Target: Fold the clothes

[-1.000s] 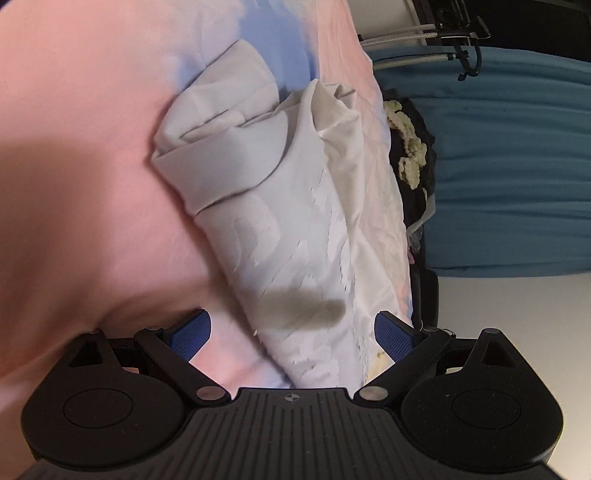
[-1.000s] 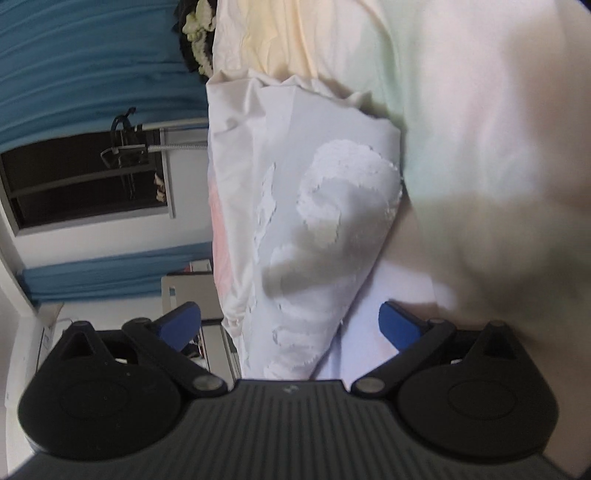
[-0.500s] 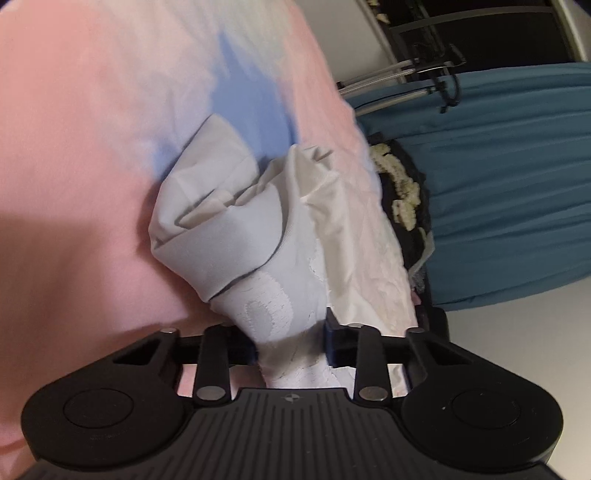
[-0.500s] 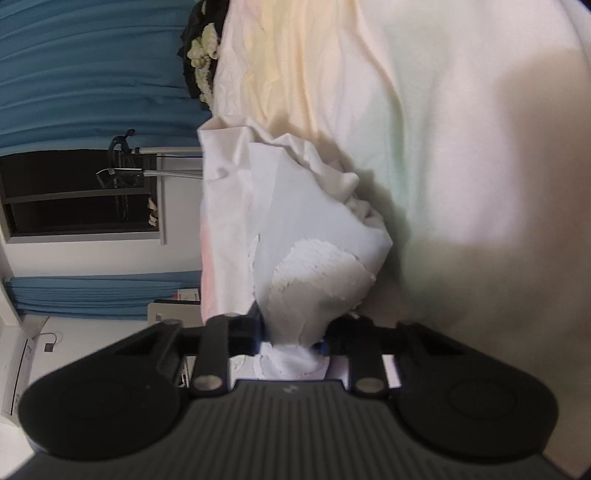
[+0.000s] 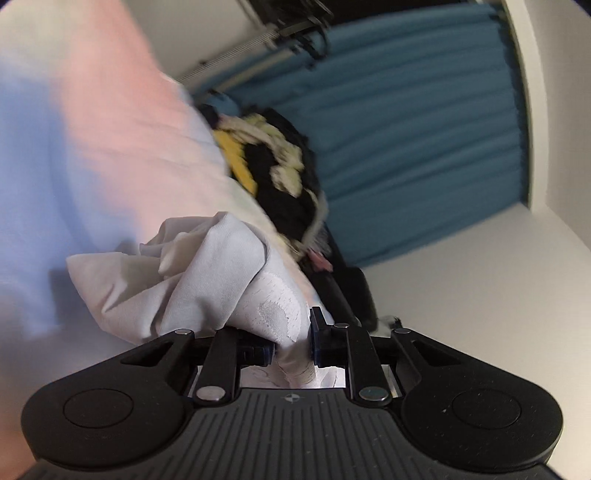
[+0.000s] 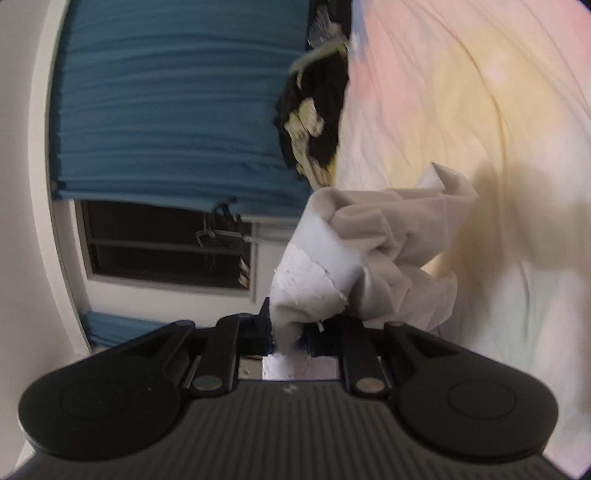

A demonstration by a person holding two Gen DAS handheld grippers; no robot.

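Note:
A pale grey-white garment [image 5: 207, 273] with a white printed pattern lies bunched on a pastel bedsheet [image 5: 110, 147]. My left gripper [image 5: 291, 341] is shut on one end of it, cloth pinched between the blue pads. My right gripper [image 6: 288, 336] is shut on the other end of the same garment [image 6: 388, 236], which hangs crumpled from the pads above the sheet [image 6: 461, 110]. Both views are motion-blurred.
A black, yellow and cream garment [image 5: 273, 166] lies at the bed's far edge; it also shows in the right wrist view [image 6: 314, 122]. Blue curtains [image 5: 424, 129], a dark window [image 6: 155, 243] and a clothes rail [image 5: 280, 33] stand behind the bed.
Both grippers went from open around the garment to shut on it. They have since lifted and tilted up, dragging the cloth into a bunch, with more of the curtains in view.

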